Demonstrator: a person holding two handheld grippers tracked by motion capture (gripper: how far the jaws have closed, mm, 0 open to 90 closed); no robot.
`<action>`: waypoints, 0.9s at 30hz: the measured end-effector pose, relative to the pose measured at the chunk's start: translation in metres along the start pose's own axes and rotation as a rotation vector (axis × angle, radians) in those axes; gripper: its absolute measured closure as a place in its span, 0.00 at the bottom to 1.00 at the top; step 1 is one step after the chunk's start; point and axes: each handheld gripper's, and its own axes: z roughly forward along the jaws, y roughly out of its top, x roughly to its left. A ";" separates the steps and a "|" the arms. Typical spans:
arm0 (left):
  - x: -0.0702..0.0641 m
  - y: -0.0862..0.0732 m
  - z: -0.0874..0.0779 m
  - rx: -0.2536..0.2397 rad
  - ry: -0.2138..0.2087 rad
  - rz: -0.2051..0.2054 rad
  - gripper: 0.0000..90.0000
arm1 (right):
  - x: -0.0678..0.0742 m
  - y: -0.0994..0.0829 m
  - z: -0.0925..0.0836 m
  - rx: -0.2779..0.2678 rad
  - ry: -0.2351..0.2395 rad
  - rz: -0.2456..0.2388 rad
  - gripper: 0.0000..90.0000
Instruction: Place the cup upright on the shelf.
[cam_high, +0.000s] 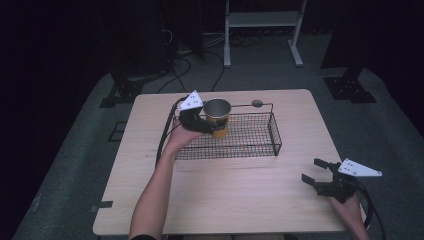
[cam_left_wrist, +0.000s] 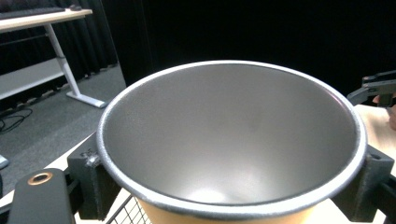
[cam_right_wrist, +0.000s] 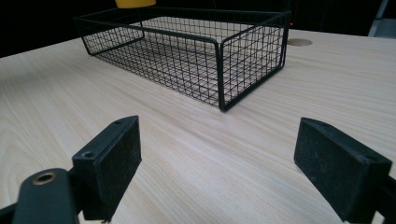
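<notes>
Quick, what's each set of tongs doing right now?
Left tongs: shut on the yellow cup, held over the wire basket.
Right tongs: open, holding nothing, over the table.

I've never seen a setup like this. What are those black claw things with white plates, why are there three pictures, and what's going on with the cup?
There is no robot here: a person holds a hand-held gripper in each hand at a wooden table. The high view looks down from above the person's side. The other two pictures come from small cameras riding on the grippers, each looking along its own two black jaws.

On the table stands a black wire basket. The left gripper is shut on a cup, yellow outside and silvery inside, at the basket's left end. Whether the cup is lifted or resting in the basket I cannot tell. The left gripper view looks straight into the cup, which seems empty.

The right gripper sits near the table's right front corner, jaws open, holding nothing. Its view faces the basket across bare wood.
</notes>
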 end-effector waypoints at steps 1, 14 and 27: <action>0.001 -0.001 0.002 -0.003 0.000 0.002 0.14 | 0.000 0.000 0.000 0.000 0.000 0.000 0.15; 0.012 -0.008 0.021 0.030 -0.025 -0.013 0.14 | 0.000 0.000 0.000 -0.001 0.004 0.002 0.15; 0.018 -0.025 0.039 0.070 -0.057 -0.037 0.14 | 0.000 0.000 0.000 -0.001 0.009 0.001 0.15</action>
